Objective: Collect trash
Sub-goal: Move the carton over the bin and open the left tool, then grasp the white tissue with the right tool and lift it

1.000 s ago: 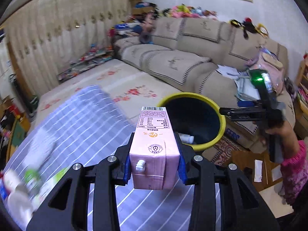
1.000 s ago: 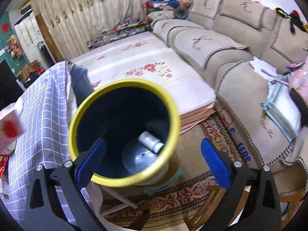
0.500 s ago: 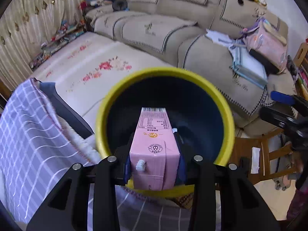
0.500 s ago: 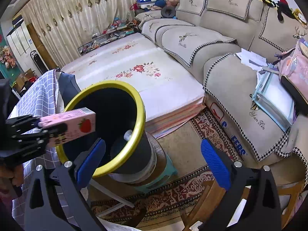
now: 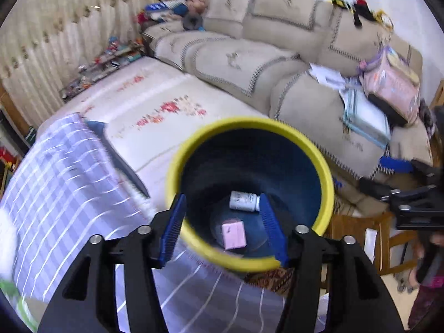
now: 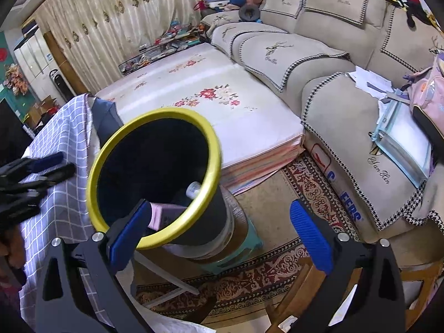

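At far left, checked tablecloth [image 5: 69, 194] covered the table, blurred in the left wrist view. Left gripper [image 5: 222, 230] hovered over the yellow-rimmed bin [image 5: 327, 177], fingers just been opening, spread with nothing between them. Pink milk carton [image 5: 234, 234] lay at the bin bottom, beside a white bottle [image 5: 243, 201]. Carton looked light, stiff card, probably crushable if squeezed hard; best taken across the flat side faces. Bottle looked like light rigid plastic, smooth and round, likely to roll; grip across the body. Bin stood on a teal stool [image 6: 244, 252]. Right gripper [image 6: 222, 233] hung just beside the bin, fingers wide apart, empty. Beige sofa [image 6: 319, 63] sat at right, well apart.
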A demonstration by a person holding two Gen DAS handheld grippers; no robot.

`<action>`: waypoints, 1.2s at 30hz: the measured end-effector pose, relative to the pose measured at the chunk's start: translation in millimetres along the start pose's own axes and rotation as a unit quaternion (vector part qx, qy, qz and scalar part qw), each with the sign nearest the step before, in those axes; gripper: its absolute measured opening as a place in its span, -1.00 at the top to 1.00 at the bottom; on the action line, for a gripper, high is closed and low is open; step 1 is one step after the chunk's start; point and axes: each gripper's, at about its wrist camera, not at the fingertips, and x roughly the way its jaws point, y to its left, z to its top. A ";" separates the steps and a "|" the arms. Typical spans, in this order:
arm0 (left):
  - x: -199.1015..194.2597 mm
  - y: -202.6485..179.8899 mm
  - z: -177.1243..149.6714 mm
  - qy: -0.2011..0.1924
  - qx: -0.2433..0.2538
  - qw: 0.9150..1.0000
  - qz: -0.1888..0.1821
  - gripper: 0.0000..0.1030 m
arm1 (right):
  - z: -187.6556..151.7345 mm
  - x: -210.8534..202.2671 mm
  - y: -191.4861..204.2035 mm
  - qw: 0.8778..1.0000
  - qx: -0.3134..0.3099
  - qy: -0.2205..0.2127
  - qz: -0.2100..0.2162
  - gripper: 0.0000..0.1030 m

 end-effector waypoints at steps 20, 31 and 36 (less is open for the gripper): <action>-283.2 155.1 -241.5 -0.114 -0.268 0.924 0.249 -0.77 | -27.5 -3.3 233.3 0.967 -0.193 0.022 0.166 -0.86; -339.2 179.1 -318.8 -0.132 -0.309 0.891 0.305 -0.78 | -97.6 -37.4 383.2 0.913 -0.296 0.042 0.277 -0.87; -357.8 182.2 -331.3 -0.138 -0.320 0.880 0.323 -0.78 | -114.4 -66.7 427.5 0.892 -0.309 0.030 0.328 -0.87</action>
